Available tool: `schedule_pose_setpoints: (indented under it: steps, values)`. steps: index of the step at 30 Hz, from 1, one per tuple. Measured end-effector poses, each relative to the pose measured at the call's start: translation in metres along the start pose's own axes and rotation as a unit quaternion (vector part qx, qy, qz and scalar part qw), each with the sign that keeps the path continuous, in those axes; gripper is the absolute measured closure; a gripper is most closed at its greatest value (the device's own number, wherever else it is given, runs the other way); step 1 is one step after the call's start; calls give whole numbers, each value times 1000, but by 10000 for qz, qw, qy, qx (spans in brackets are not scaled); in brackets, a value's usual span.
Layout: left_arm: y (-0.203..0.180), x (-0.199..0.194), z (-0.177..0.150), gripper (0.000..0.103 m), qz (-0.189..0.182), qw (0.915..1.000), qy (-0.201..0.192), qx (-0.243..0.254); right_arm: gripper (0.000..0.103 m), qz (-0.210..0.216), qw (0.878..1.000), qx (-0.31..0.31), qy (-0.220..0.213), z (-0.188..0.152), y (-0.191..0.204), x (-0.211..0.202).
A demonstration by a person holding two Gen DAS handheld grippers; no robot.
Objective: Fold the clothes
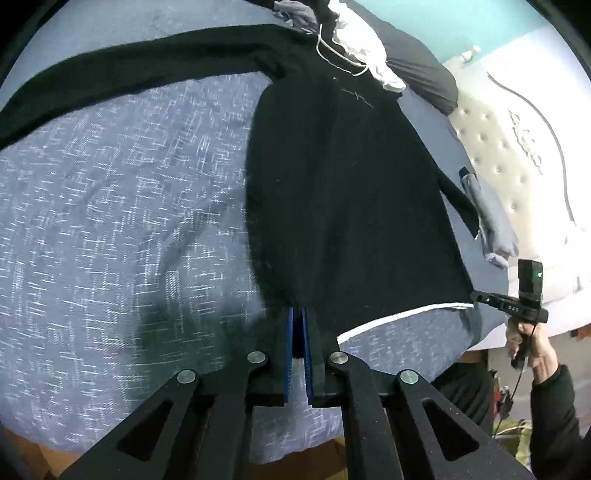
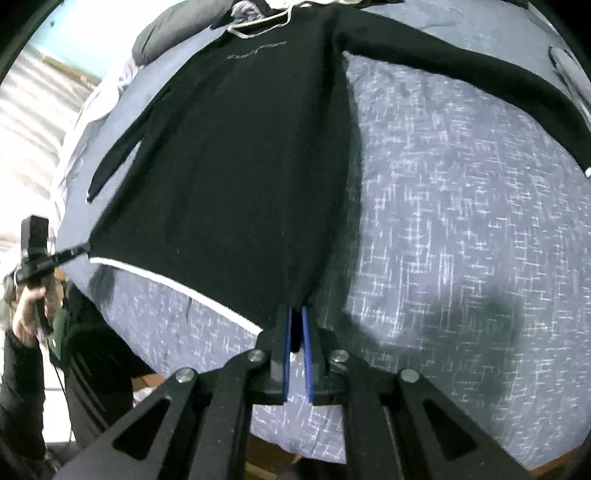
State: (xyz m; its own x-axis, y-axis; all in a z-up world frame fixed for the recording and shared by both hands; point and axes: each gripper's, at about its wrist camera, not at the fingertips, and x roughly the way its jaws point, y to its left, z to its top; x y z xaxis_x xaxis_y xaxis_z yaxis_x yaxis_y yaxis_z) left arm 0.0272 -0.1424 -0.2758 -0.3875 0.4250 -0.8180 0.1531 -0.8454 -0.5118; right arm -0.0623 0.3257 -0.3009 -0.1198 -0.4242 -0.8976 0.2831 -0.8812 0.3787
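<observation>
A black sweater with a white hem trim and pale collar lies flat, front up, on the blue-grey bedspread. My left gripper is shut on the hem's left corner between its blue pads. At the far right of the left wrist view, my right gripper pinches the hem's other corner, held by a hand. In the right wrist view the sweater stretches away from me, and my right gripper is shut on its hem corner. My left gripper shows at the left edge. One sleeve runs out to the left, the other sleeve to the right.
A dark pillow and a white garment lie beyond the collar, with a grey cloth beside them. A grey folded item rests by the tufted white headboard. The bed's near edge is just below my grippers.
</observation>
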Motion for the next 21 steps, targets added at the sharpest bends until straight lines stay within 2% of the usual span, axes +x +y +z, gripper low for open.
schedule_pose_setpoints:
  steps: [2,3,4,5,6,13,19,20,21]
  values:
    - [1,-1,1,89,62,10000,13,-11,92,-80,10000,1,-16,1,0,-5]
    - [2,-2,1,84,38,10000,19,-30,82,-103,9999,10,-19,1,-1,-7]
    - [4,-2,1,76,12,10000,40,-63,66,-106,9999,28,-19,1,-1,-9]
    - [5,-2,1,70,48,9999,72,-84,58,-107,9999,52,-10,2,-2,-9]
    - [6,-1,0,62,104,9998,105,-100,54,-107,9999,85,8,2,-2,-9]
    - [8,20,3,61,27,9993,339,-157,54,34,9994,311,167,8,-7,13]
    - [8,39,5,63,-129,9986,473,-195,54,-99,9985,451,301,10,-13,36]
    - [8,42,6,64,-155,9984,496,-201,54,-77,9985,461,290,10,-13,38]
    - [8,45,6,74,-181,9983,518,-207,54,-66,9986,456,264,10,-13,39]
